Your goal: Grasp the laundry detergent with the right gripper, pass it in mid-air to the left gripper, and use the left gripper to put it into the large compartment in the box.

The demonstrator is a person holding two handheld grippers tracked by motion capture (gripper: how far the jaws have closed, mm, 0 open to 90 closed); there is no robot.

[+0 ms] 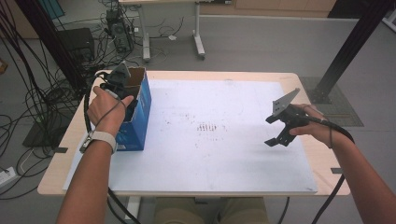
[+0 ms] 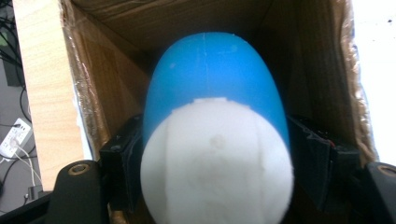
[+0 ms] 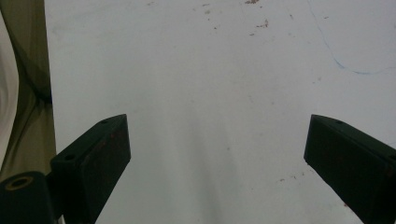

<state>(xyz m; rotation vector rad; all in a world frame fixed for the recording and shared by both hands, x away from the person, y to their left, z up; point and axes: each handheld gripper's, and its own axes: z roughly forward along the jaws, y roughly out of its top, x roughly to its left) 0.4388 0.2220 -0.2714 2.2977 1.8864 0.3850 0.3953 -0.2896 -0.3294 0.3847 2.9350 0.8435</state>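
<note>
Both jaws of the left gripper (image 2: 212, 186) stand on either side of a blue and white egg-shaped object (image 2: 215, 140) in the left gripper view. Its white end faces the camera and its blue end points down into a cardboard box (image 2: 107, 79). A thin dark gap shows beside the object on each side, so the pads seem to have let go of it, though the blur makes it hard to be sure.

Brown cardboard walls of the box surround the object on all sides, with the box floor dark beyond the blue end. From the high view, the box (image 1: 140, 109) has blue outer sides and an open top. The left gripper (image 1: 122, 86) reaches down into that opening from above, carried by the left hand (image 1: 108, 109), which wears a pale wristband.

Outside the box lies a white sheet (image 1: 210, 154) that covers most of the wooden table (image 1: 60, 140). The box stands on the sheet's left edge.

Well apart from the box, on the far side of the sheet, the right hand (image 1: 317, 128) holds the right gripper (image 1: 275, 133) above the sheet. Its jaws stand wide apart with nothing between them.
</note>
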